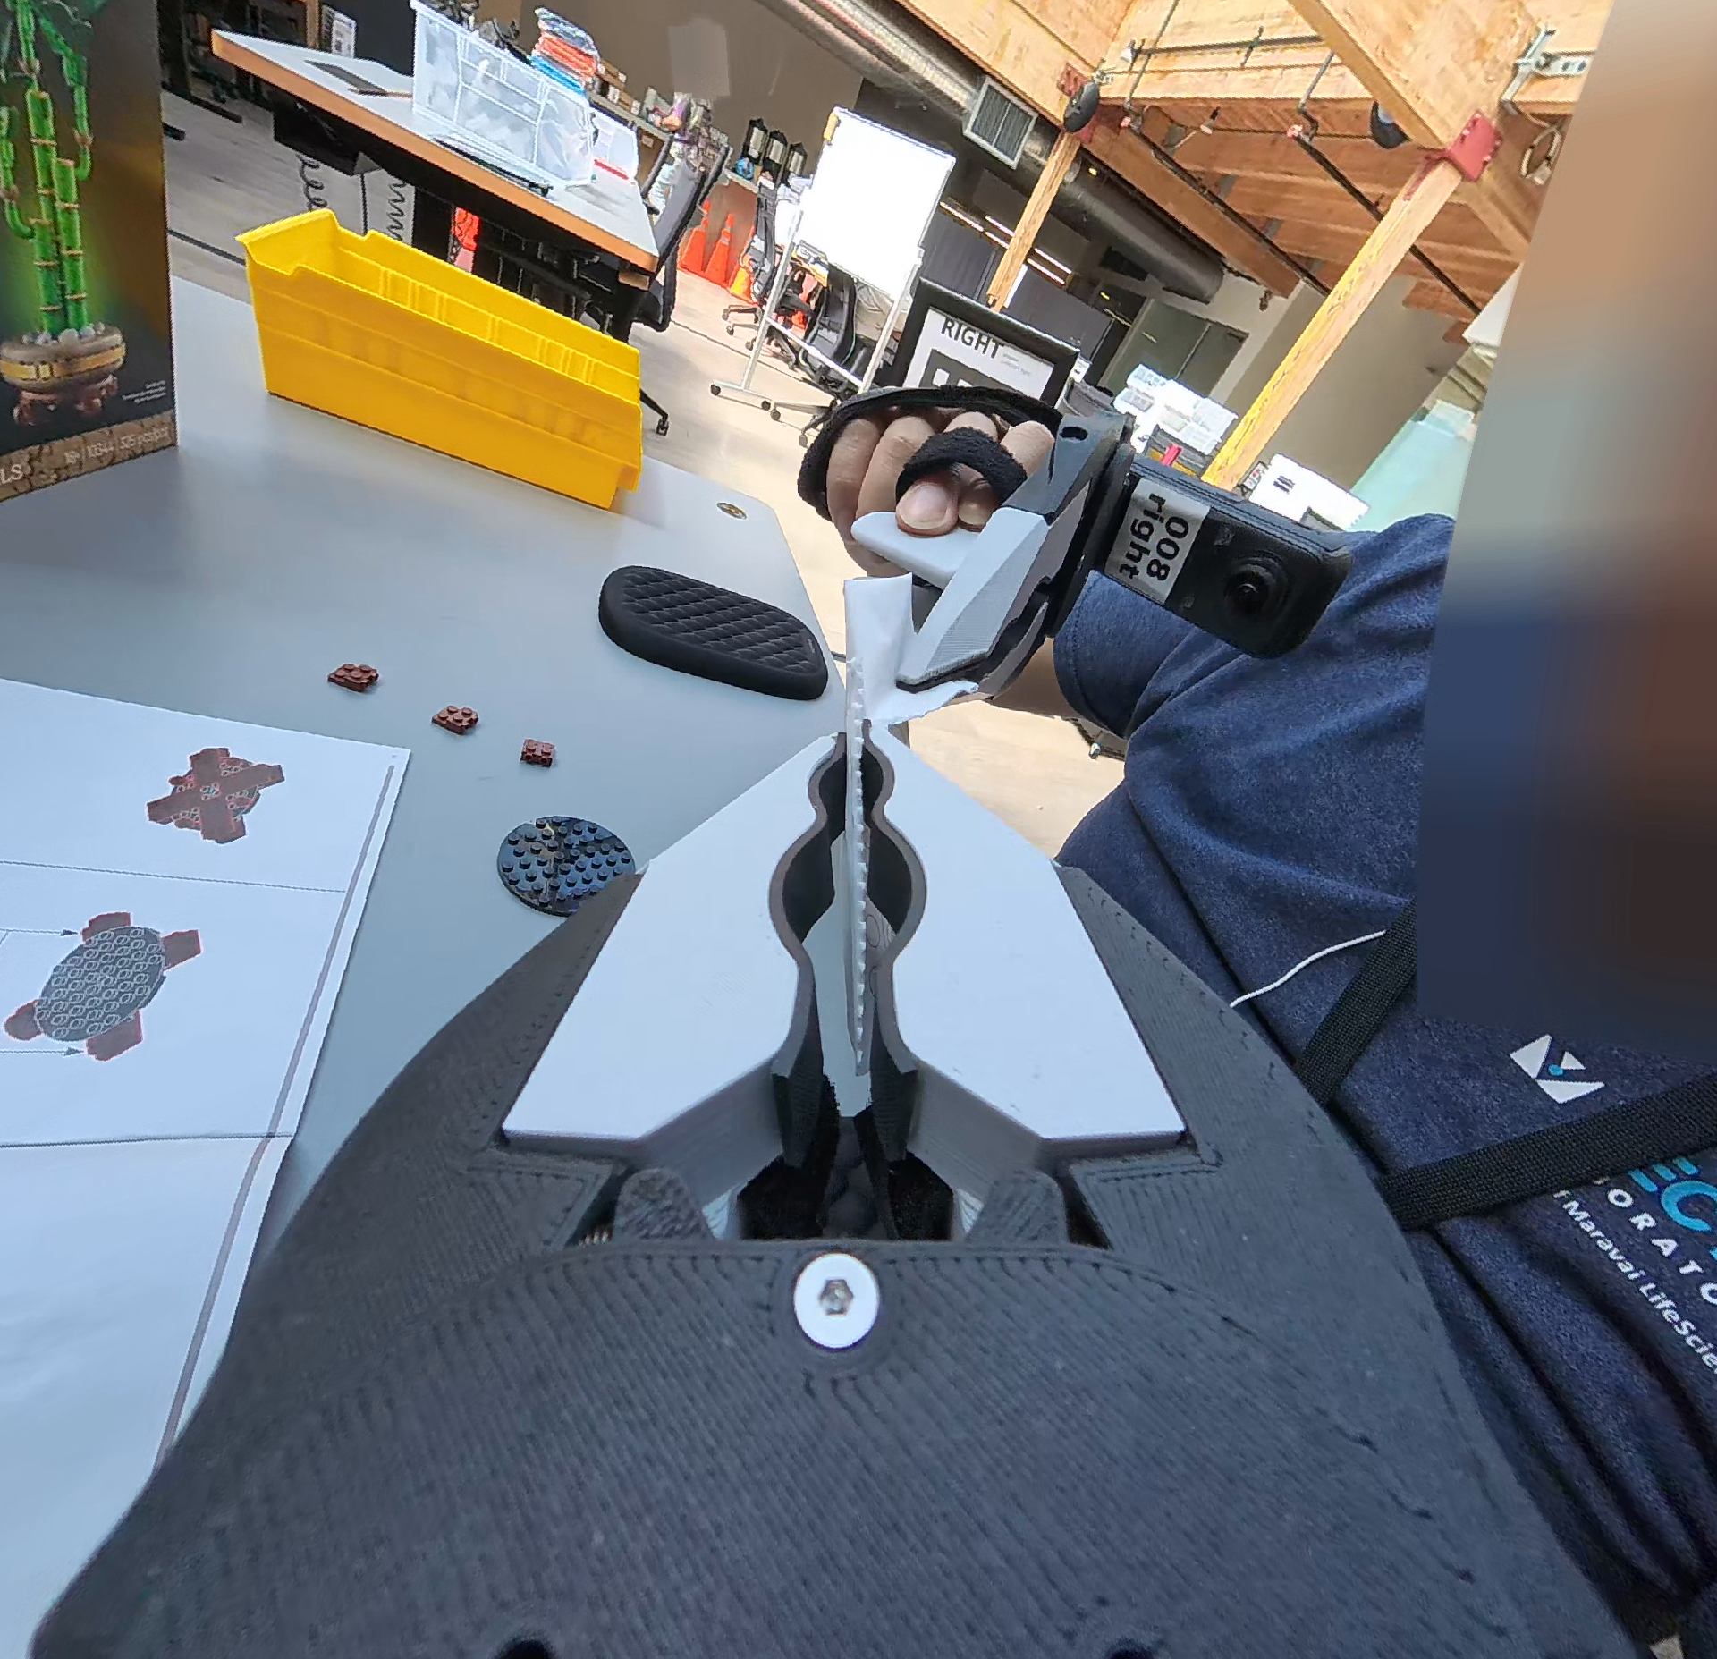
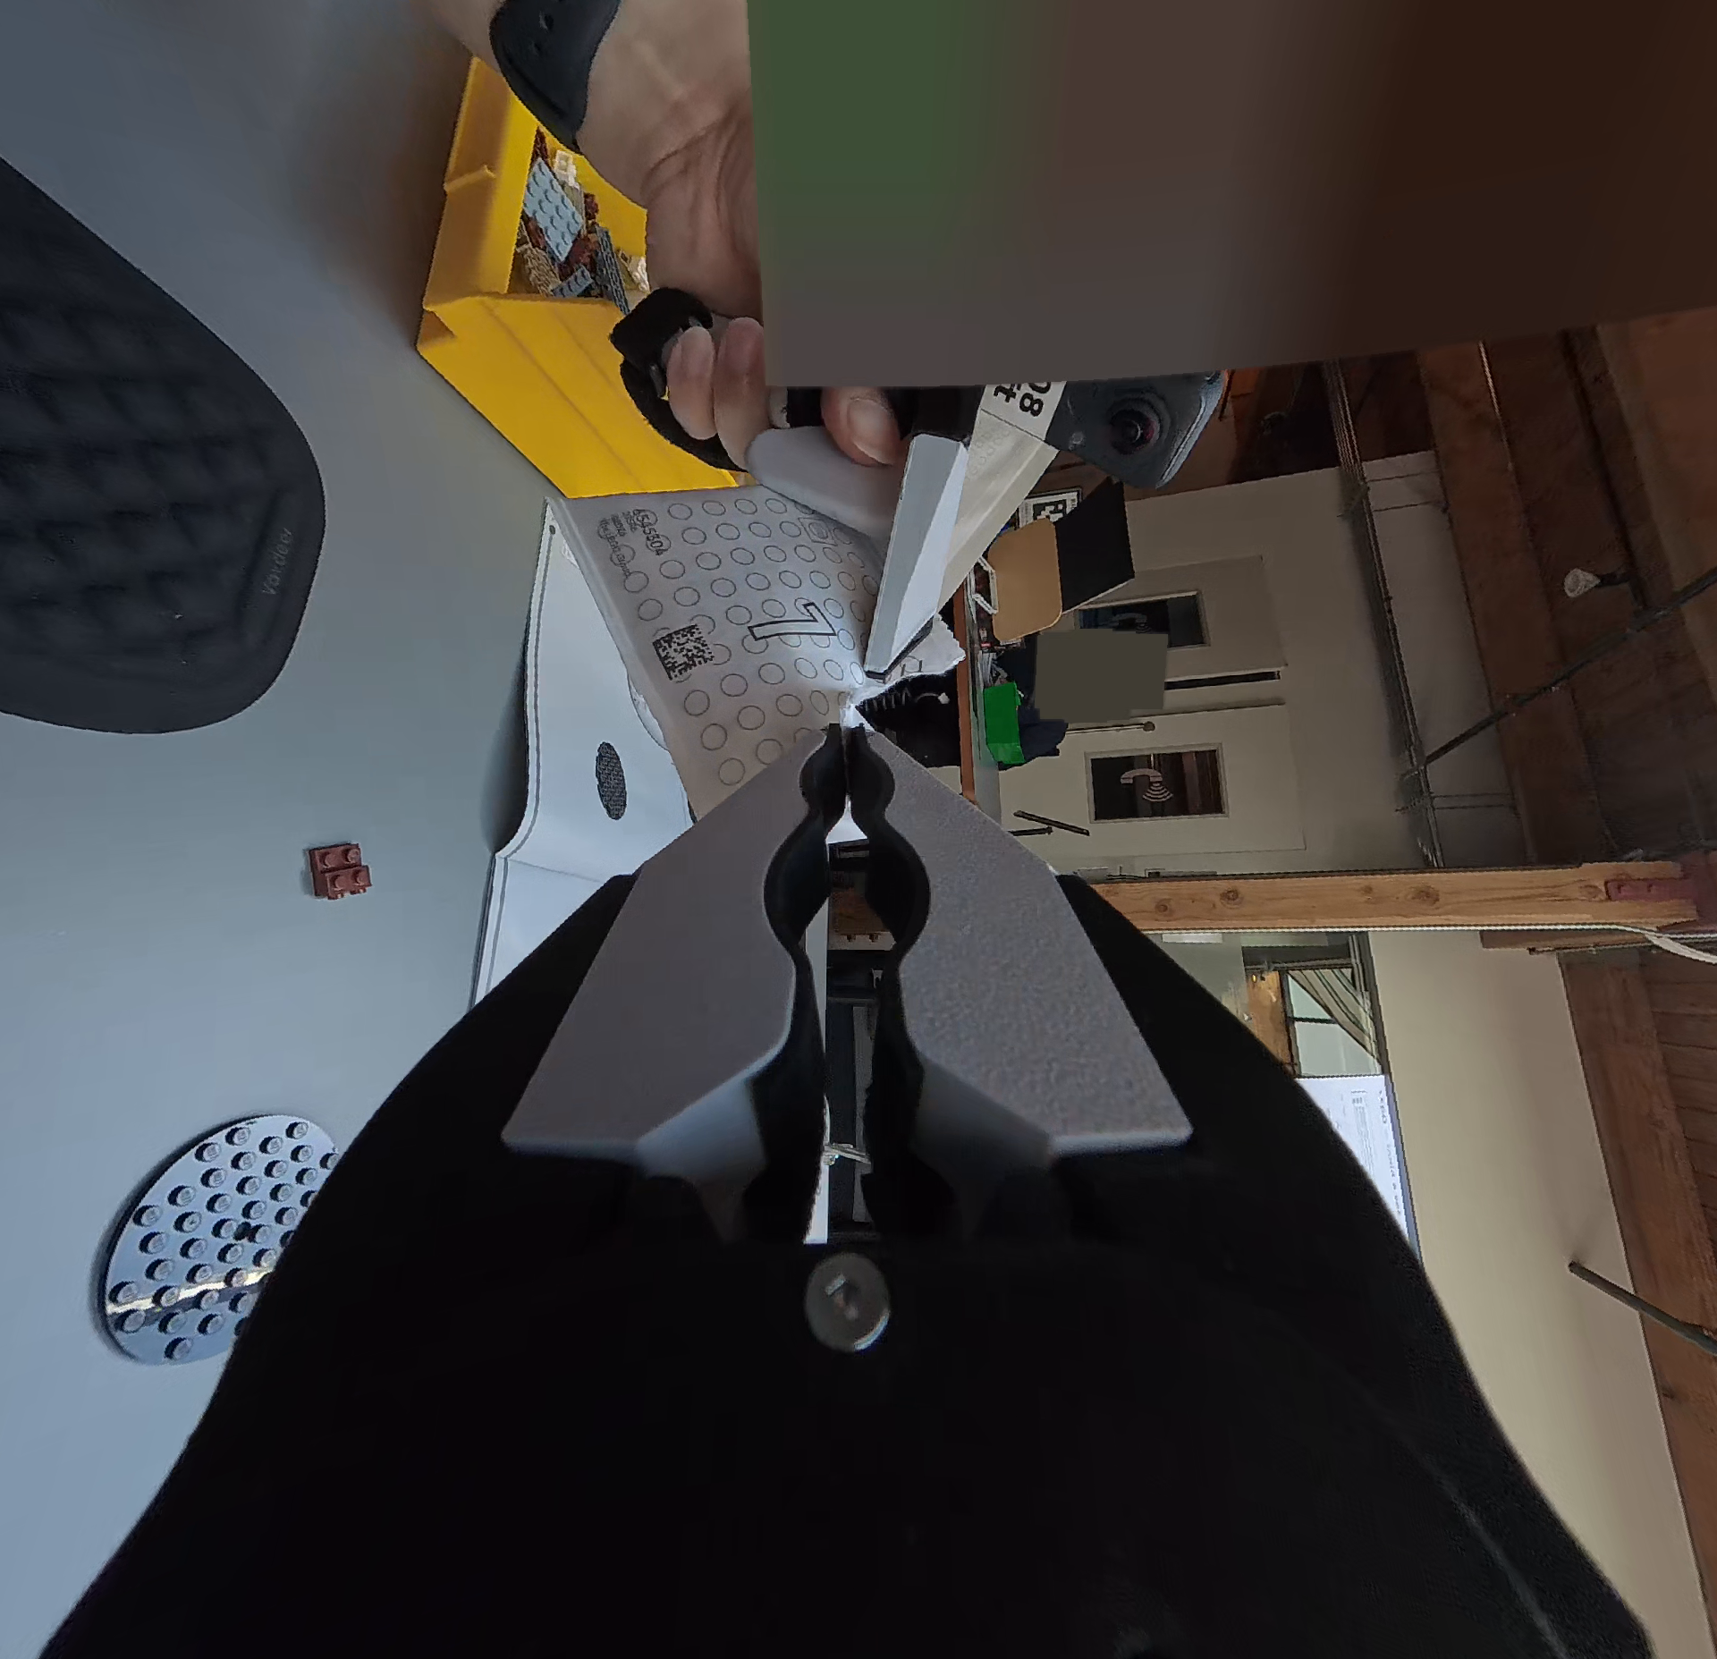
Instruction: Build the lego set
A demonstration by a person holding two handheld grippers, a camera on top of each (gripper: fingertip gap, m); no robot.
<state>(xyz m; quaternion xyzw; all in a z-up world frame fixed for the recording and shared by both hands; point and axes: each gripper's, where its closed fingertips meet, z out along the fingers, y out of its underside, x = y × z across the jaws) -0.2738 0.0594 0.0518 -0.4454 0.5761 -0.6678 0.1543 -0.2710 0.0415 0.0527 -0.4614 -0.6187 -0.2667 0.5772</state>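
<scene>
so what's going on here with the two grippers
A person holds a gripper in each hand, and both are pinching one white paper parts bag above the grey table. The left gripper and right gripper are shut on its top edge, apparently tearing it open. Small brown bricks, a round black plate, the instruction sheet and a yellow bin wait on the table.

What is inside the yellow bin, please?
In the right wrist view the yellow bin holds loose bricks, grey, brown and tan. A hand covers part of it. In the left wrist view its wall hides the contents.
</scene>
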